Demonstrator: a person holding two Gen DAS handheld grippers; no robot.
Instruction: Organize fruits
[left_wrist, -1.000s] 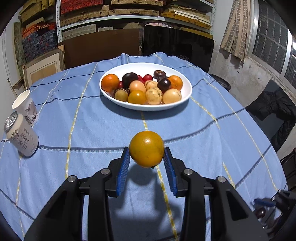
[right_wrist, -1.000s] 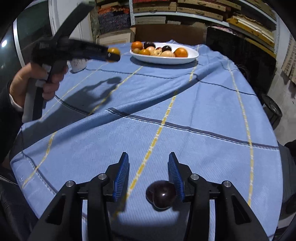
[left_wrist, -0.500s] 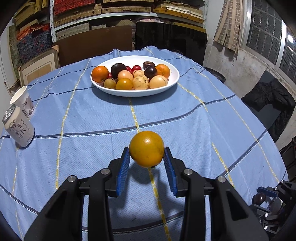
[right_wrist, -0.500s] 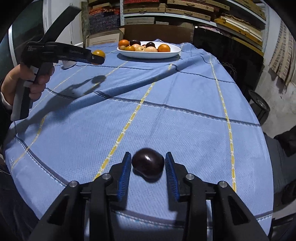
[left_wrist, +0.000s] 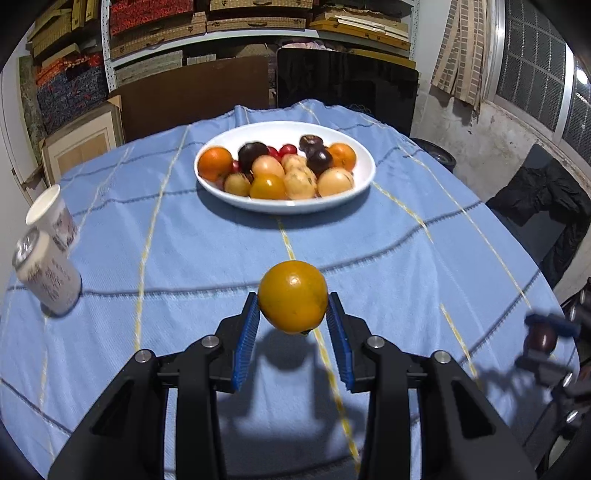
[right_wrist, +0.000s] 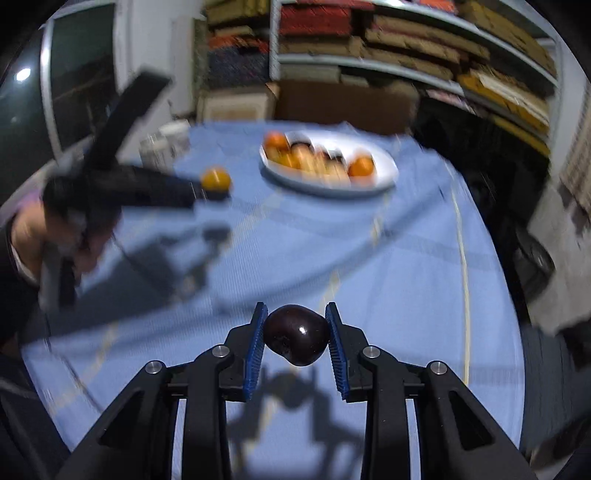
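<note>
My left gripper (left_wrist: 292, 318) is shut on an orange (left_wrist: 293, 295) and holds it above the blue tablecloth, in front of the white bowl (left_wrist: 364, 184) filled with several fruits. My right gripper (right_wrist: 296, 332) is shut on a dark plum (right_wrist: 297, 334), lifted above the cloth near the table's front edge. The right wrist view is blurred; it shows the bowl (right_wrist: 384, 173) far ahead and the left gripper with the orange (right_wrist: 215, 178) at the left. The right gripper with the plum (left_wrist: 540, 336) shows at the far right of the left wrist view.
A drink can (left_wrist: 46, 275) and a paper cup (left_wrist: 51, 216) stand at the table's left edge. A dark chair (left_wrist: 543, 206) stands to the right of the table. Shelves with boxes (left_wrist: 258, 22) and a black panel (left_wrist: 343, 85) are behind the table.
My right gripper has closed on the plum and lifted it off the cloth, swinging toward the bowl. My left gripper has kept the orange and shifted slightly in front of the bowl.
</note>
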